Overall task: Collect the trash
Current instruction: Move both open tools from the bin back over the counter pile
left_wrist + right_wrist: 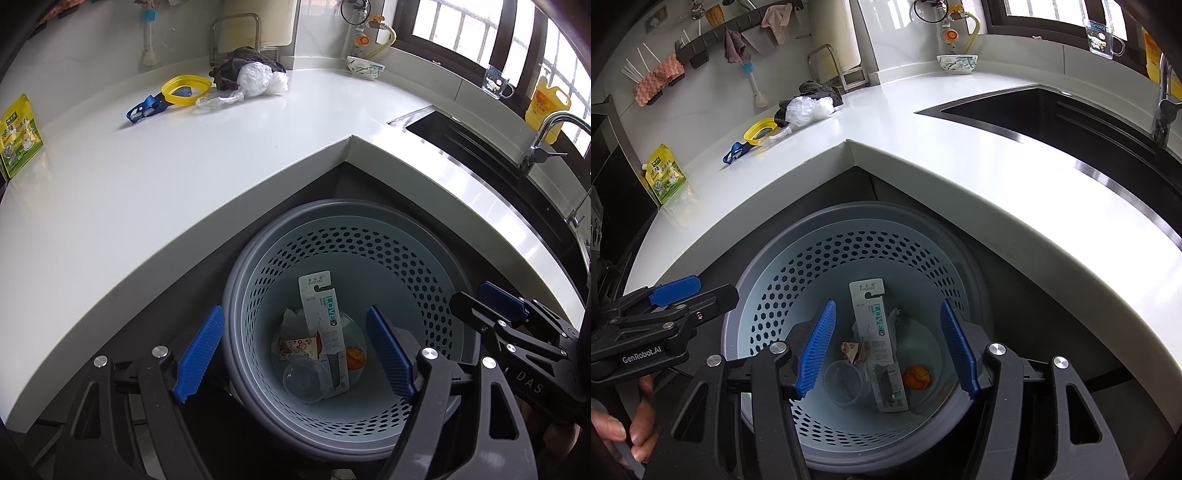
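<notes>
Both grippers hang over the trash basket (424,258), so anything let go falls inside. The left gripper (295,354) and right gripper (886,349) stand wide open and empty. The long card package (877,343), cup (846,382) and wrapper (299,345) lie at the bottom.

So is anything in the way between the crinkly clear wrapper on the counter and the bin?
Nothing visible. The clear wrapper lies beside the yellow ring, with bare countertop from there to the counter's edge. The bin stands open below that corner, uncovered.
</notes>
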